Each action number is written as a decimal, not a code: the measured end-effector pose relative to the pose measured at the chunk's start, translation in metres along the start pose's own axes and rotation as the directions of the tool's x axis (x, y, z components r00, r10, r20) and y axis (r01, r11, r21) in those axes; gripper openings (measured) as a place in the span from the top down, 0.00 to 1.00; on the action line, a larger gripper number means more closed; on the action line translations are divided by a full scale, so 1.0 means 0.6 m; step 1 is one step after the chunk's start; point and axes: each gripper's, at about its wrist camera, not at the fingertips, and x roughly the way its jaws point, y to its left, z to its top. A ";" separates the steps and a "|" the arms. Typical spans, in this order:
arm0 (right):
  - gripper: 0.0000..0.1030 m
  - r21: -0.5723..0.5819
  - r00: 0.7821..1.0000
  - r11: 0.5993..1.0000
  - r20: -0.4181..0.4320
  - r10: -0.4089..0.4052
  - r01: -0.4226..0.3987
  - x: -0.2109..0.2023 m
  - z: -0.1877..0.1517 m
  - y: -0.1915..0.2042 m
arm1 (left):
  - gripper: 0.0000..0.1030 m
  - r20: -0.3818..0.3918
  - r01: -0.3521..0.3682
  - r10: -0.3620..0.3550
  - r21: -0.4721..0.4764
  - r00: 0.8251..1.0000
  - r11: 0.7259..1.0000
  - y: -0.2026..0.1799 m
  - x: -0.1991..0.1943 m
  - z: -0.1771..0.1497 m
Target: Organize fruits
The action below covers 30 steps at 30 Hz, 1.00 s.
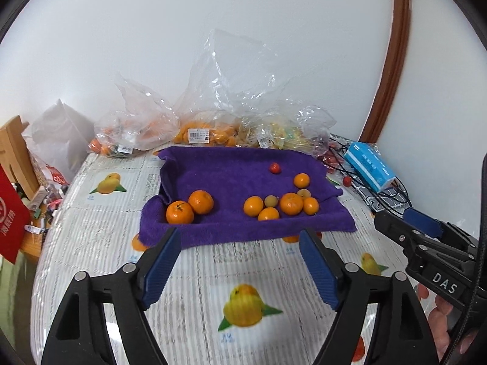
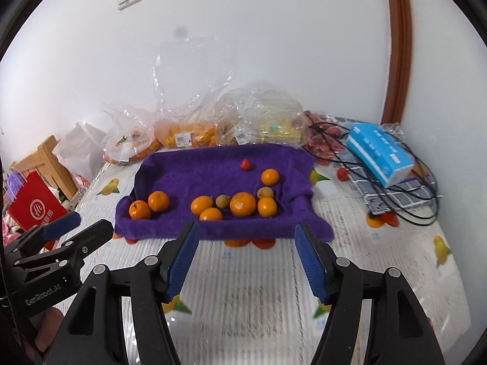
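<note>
Left tongs (image 1: 239, 240) and right tongs (image 2: 246, 234), both spread and holding nothing, hover over the tabletop (image 1: 194, 270) just short of a purple towel (image 1: 231, 167). On the towel lie two oranges (image 1: 190, 207) at left, a cluster of oranges (image 1: 281, 205) and two pale fruits at right, and a red fruit (image 1: 275, 168) behind. Bagged fruit (image 1: 207, 133) lines the wall; a blue tissue pack (image 2: 380, 152) sits at right.
</note>
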 end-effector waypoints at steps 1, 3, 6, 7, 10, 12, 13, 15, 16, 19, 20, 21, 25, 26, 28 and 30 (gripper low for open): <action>0.34 -0.001 1.000 1.000 0.008 0.001 -0.001 -0.010 -0.004 0.001 | 0.20 0.005 -0.003 0.003 0.003 1.000 1.000 -0.002 -0.011 -0.004; 0.28 0.001 1.000 1.000 0.025 0.005 -0.005 -0.035 -0.012 0.003 | 0.18 0.019 -0.008 0.008 0.006 1.000 1.000 -0.005 -0.031 -0.010; 0.19 0.015 0.999 1.000 0.039 0.015 -0.016 -0.065 -0.022 0.002 | 0.17 0.039 -0.013 0.013 0.013 0.999 1.000 -0.009 -0.061 -0.019; 0.19 0.018 0.999 1.000 0.038 0.019 -0.020 -0.072 -0.024 0.001 | 0.17 0.046 -0.015 0.014 0.014 0.999 1.000 -0.010 -0.071 -0.022; 0.19 0.034 0.999 0.999 0.040 0.023 -0.025 -0.096 -0.034 -0.004 | 0.16 0.068 -0.016 0.015 0.013 0.998 1.000 -0.011 -0.098 -0.031; 0.16 0.031 0.998 0.999 0.061 0.013 -0.015 -0.119 -0.046 -0.004 | 0.14 0.082 -0.016 0.015 0.017 0.997 1.000 -0.013 -0.115 -0.038; 0.11 0.029 0.998 1.000 0.066 0.007 -0.009 -0.125 -0.048 -0.003 | 0.14 0.084 -0.019 0.018 0.019 0.996 1.000 -0.013 -0.119 -0.040; 0.07 0.019 0.996 1.000 0.090 -0.010 0.008 -0.145 -0.057 0.001 | 0.14 0.088 -0.026 0.024 0.020 0.996 0.999 -0.013 -0.130 -0.044; 0.05 0.014 0.995 1.000 0.100 -0.016 0.015 -0.152 -0.059 0.001 | 0.14 0.091 -0.025 0.023 0.019 0.996 1.000 -0.013 -0.135 -0.046; 0.02 -0.005 0.992 0.999 0.119 -0.046 0.047 -0.173 -0.064 0.006 | 0.13 0.100 -0.021 0.019 0.018 0.995 1.000 -0.014 -0.146 -0.050; 0.02 -0.007 0.991 0.998 0.121 -0.056 0.058 -0.177 -0.065 0.007 | 0.13 0.102 -0.020 0.018 0.019 0.995 1.000 -0.014 -0.148 -0.050; 0.02 -0.007 0.991 0.998 0.123 -0.059 0.061 -0.181 -0.066 0.006 | 0.13 0.103 -0.020 0.018 0.020 0.995 1.000 -0.015 -0.150 -0.050; 0.02 0.013 0.991 0.999 0.123 -0.049 0.048 -0.189 -0.068 -0.002 | 0.13 0.104 -0.017 0.015 0.021 0.994 1.000 -0.018 -0.151 -0.051; 0.02 0.017 0.991 0.999 0.123 -0.048 0.047 -0.190 -0.069 -0.004 | 0.13 0.101 -0.017 0.015 0.020 0.995 1.000 -0.018 -0.149 -0.051; 0.02 0.018 0.992 0.999 0.118 -0.050 0.048 -0.191 -0.072 -0.007 | 0.13 0.099 -0.015 0.013 0.019 0.995 1.000 -0.020 -0.149 -0.051; 0.02 0.019 0.992 0.999 0.114 -0.053 0.051 -0.192 -0.074 -0.009 | 0.13 0.100 -0.015 0.012 0.023 0.995 1.000 -0.023 -0.149 -0.052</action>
